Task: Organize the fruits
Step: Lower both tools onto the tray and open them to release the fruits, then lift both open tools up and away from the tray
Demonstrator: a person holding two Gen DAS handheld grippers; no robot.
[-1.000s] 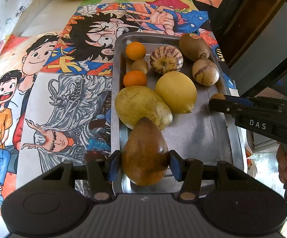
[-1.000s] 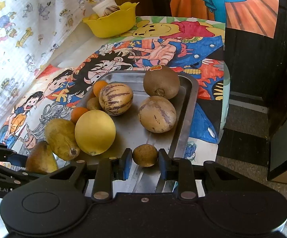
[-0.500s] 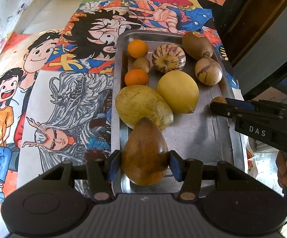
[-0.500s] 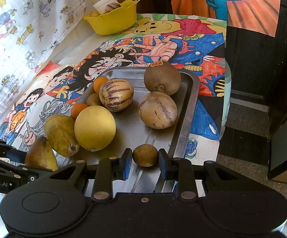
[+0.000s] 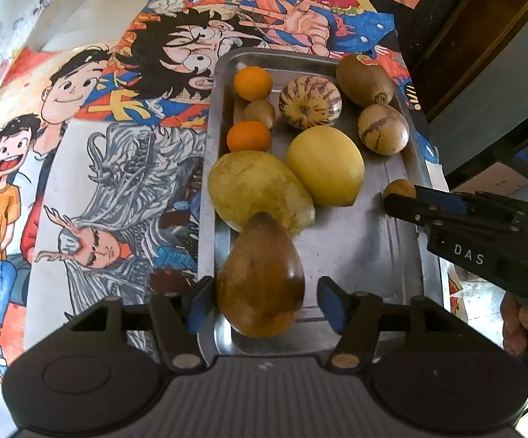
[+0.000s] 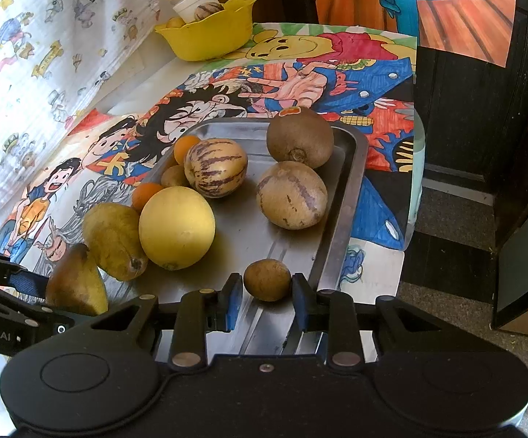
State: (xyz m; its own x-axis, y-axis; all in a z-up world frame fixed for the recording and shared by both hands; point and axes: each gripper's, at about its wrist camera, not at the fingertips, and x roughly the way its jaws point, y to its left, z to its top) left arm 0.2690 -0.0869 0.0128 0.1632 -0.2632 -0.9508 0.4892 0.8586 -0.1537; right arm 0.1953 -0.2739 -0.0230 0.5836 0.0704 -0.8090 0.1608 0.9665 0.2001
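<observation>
On the steel tray (image 5: pixel 358 255) most fruit already sits. The left gripper (image 5: pixel 264 304) has just been opening around the pear (image 5: pixel 260 273), pads clear of it. The right gripper (image 6: pixel 266 304) pinches a small brown fruit (image 6: pixel 266 279) (release pending). A yellow bowl (image 6: pixel 209 36) holds more.

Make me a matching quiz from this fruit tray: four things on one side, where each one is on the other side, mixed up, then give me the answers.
Things:
1. brown pear-shaped fruit
2. small round brown fruit
3. pale fruit with purple stripes
4. yellow bowl

Places:
A. off the tray, at the far end of the table
B. clamped in the right gripper
C. loose on the tray, no gripper at it
D. between the open jaws of the left gripper

Pairs: 1-D, 2-B, 3-C, 4-A.

The left jaws have just been opening around the pear-shaped fruit.
</observation>
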